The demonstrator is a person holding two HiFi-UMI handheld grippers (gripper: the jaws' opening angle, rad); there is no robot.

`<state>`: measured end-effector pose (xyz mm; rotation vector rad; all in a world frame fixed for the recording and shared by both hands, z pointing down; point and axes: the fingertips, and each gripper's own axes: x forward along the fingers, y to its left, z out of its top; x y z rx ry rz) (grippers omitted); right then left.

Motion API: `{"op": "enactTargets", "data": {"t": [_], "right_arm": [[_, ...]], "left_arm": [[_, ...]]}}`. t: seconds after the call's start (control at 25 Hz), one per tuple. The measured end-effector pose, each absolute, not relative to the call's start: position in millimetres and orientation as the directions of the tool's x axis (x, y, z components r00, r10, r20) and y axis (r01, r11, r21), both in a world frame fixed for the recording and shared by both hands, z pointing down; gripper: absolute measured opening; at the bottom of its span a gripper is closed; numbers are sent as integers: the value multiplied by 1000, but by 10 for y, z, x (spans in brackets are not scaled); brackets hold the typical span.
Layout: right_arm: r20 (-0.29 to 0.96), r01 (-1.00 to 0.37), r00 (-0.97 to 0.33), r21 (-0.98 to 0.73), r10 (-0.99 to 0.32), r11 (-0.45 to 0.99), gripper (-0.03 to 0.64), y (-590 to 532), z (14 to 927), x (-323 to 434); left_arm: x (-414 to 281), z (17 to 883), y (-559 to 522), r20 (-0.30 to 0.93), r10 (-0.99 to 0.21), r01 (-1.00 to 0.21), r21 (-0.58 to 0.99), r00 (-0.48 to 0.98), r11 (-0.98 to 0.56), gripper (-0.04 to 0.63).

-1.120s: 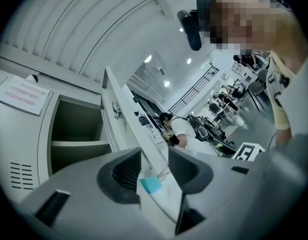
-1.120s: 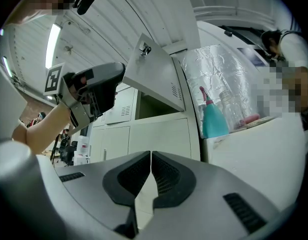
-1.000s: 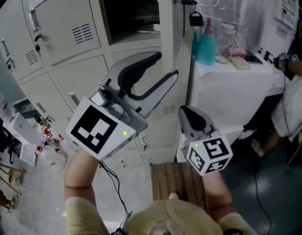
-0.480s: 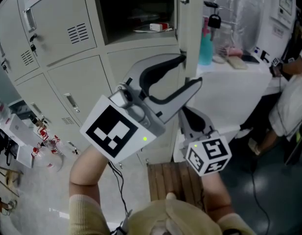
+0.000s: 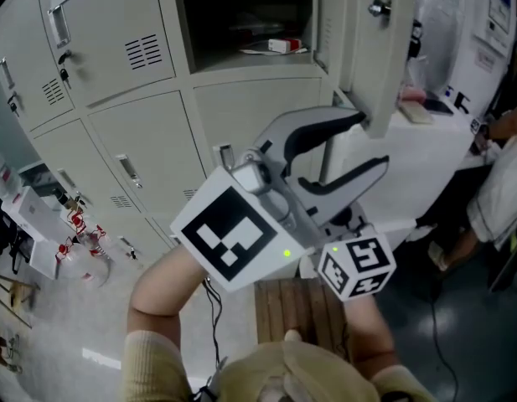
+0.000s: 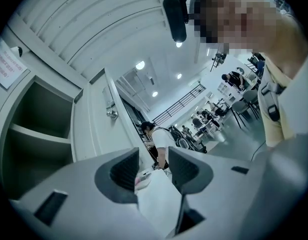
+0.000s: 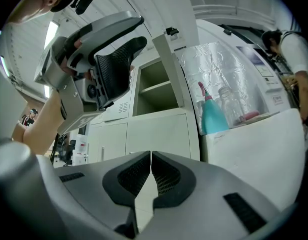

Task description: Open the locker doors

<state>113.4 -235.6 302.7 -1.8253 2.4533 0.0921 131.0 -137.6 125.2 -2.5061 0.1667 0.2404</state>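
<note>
The cream locker bank [image 5: 149, 157] fills the left of the head view. One upper compartment [image 5: 241, 15] stands open, and its door [image 5: 371, 57] is swung out to the right. My left gripper [image 5: 371, 143] is open just under that door's lower edge, its upper fingertip [image 5: 355, 121] at the corner. The left gripper view shows that gripper [image 6: 153, 166] with only the white table behind the gap and the door [image 6: 114, 114] off to the left. My right gripper [image 7: 151, 169] is shut on nothing; its marker cube [image 5: 359, 264] sits low, behind the left one.
Closed doors [image 5: 107, 32] with handles surround the open compartment, which holds a small box [image 5: 279, 46]. A white-covered table [image 5: 426, 157] stands right of the lockers, with a teal spray bottle [image 7: 212, 115]. A person [image 5: 501, 182] is at far right. Wooden slats [image 5: 300, 308] lie below; bottles [image 5: 82, 233] at left.
My left gripper has moved right, jaws still open. The open door has swung further right with it. The right gripper has stayed where it was.
</note>
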Motion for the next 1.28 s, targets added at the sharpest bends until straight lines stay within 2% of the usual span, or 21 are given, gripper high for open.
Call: {"op": "enactTargets", "data": {"t": [0.2, 0.6, 0.96, 1.28], "right_arm": [[-115, -947, -319, -3, -941, 321, 3, -2424, 2969, 1039], [-130, -880, -472, 9, -872, 475, 3, -2613, 2894, 528], [-131, -796, -603, 36, -787, 604, 3, -2778, 2872, 174], [-157, -725, -686, 70, -710, 685, 3, -2934, 2758, -50]], "left_arm": [[1082, 1328, -1505, -236, -142, -245, -500, 961, -830, 167], [122, 1429, -2136, -296, -453, -537, -350, 841, -768, 167], [-897, 1477, -2586, -325, -705, -774, -195, 630, -602, 167], [-1685, 1562, -2871, -338, -866, -930, -158, 368, -333, 167]]}}
